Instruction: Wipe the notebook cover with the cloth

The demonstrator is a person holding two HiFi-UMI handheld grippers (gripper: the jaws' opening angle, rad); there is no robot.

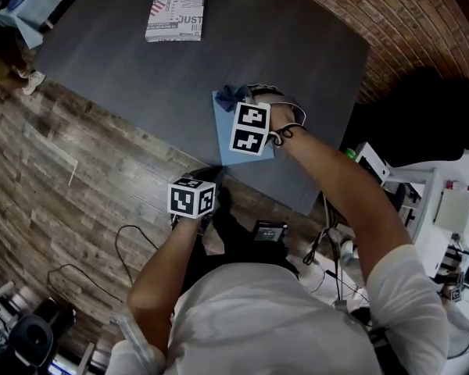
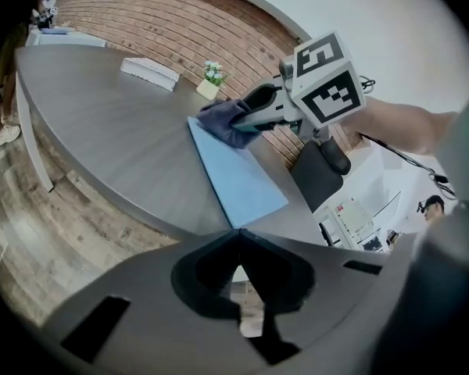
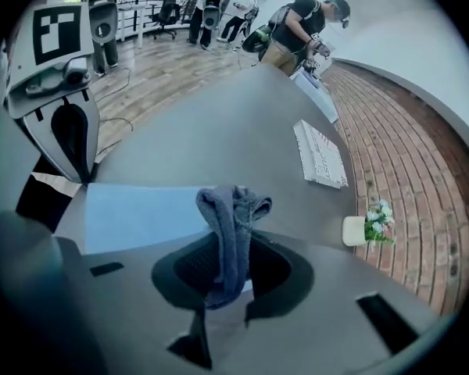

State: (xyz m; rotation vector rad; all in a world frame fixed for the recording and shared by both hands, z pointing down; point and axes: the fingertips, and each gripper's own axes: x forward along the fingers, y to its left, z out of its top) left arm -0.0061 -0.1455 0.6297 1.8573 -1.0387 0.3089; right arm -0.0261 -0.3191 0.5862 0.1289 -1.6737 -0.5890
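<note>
- My left gripper (image 2: pixel 238 234), lower centre-left in the head view, has its jaws closed together on nothing, tips just beside the notebook's near corner.
- The blue notebook (image 1: pixel 223 137) lies flat mid-frame. It is stiff and probably slides, so I'd pin a corner.
- My right gripper (image 3: pixel 233 250) pinches the soft, limp cloth (image 3: pixel 233 205) by a fold.

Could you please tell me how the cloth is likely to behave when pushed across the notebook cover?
The cloth is probably floppy: it folds and droops over the right hand-held gripper, whose jaws are shut on it. It looks soft, so it will likely bunch rather than stay flat. The thin notebook lies flat on the smooth table and may slide.
</note>
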